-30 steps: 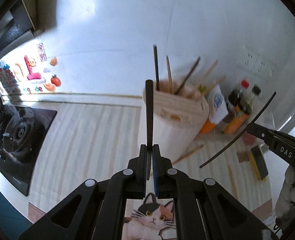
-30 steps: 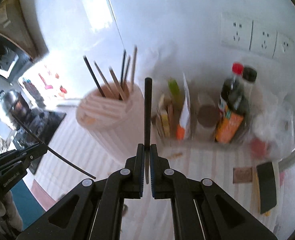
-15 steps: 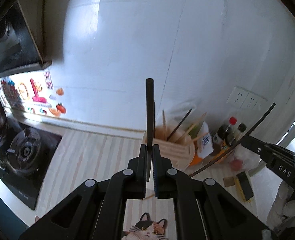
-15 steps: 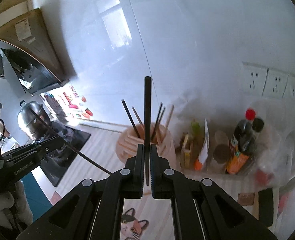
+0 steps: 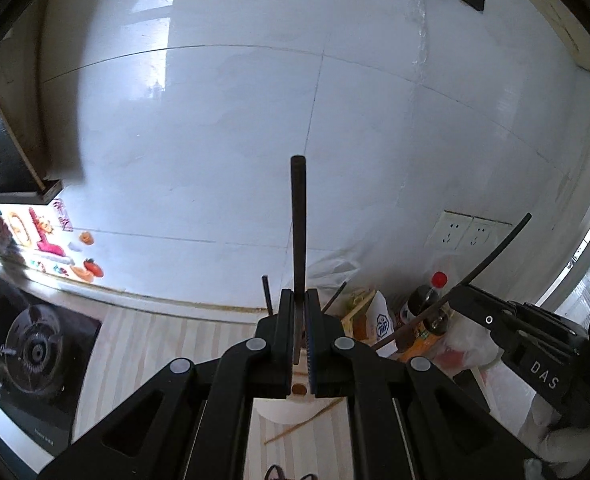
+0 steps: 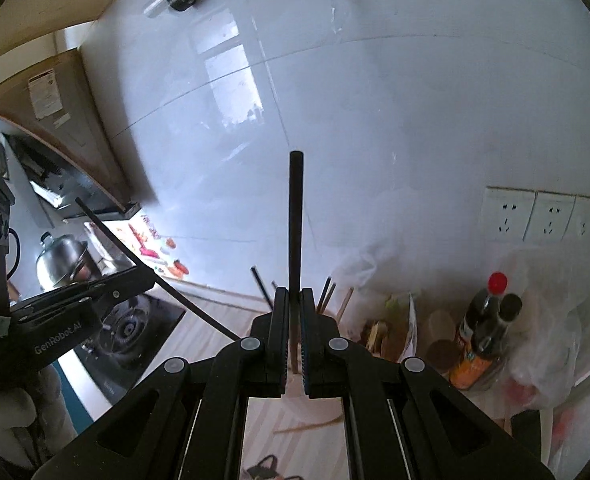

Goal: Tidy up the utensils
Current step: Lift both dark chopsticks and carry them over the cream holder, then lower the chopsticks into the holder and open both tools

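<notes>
Two grippers each clench one dark chopstick: the left gripper [image 5: 299,304], lettered "GenRobot.AI", holds the left chopstick [image 5: 298,224], while the right gripper [image 6: 291,300], marked "DAS", holds the right chopstick [image 6: 295,216]. Both sticks rise against bare white wall tiles [image 6: 375,120], above the wooden utensil holder [image 5: 283,408] near the countertop [image 5: 143,344] back edge.

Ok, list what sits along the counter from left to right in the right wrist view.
Steel pot → gas burner → chopstick holder with chopsticks standing in it → brown-lidded jar → red-capped bottle → plastic bag.
</notes>
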Available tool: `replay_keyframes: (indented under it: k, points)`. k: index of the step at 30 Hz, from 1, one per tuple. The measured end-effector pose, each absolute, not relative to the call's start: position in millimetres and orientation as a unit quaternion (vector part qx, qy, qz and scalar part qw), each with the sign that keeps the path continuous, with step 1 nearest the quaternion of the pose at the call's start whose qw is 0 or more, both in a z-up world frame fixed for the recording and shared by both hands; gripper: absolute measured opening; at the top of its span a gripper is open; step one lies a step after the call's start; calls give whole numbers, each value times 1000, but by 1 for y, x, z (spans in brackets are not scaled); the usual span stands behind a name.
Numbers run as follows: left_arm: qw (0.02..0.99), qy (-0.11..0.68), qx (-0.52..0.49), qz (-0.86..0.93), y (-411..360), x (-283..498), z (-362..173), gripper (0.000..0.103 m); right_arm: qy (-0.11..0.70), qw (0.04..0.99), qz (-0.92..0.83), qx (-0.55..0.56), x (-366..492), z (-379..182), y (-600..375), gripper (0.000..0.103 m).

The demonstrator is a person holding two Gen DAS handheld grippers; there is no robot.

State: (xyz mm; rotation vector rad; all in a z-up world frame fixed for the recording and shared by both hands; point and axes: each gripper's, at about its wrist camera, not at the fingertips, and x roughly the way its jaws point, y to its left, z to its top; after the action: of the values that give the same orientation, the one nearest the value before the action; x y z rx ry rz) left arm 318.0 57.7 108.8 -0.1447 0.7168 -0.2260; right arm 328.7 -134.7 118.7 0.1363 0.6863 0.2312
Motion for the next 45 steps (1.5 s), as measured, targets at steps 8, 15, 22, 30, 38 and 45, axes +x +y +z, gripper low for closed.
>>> replay_keyframes:
  k: [8,15,22,30,38,45]
  points:
    - [922,361,-66,-127,53,362,103,2,338,934,90,74,359,115,-136,5]
    - [910,386,-66,-135,52,383,82,2,354,929,75,76,385,97,-137,5]
    - [900,412,-50,-135,48,392,64,3,369,924,72,74,398,81,-137,5]
    - [880,453,-69,-128,49,395,57,10,431,895,86,76,418,53,-136,11]
    - [920,380,-66,-73,72,346,71,96,398,902,59,153,377,60,-185,61]
    - [883,460,69,-59,43,305,-52,103,460,868,-47,179,316,-14,-255,69]
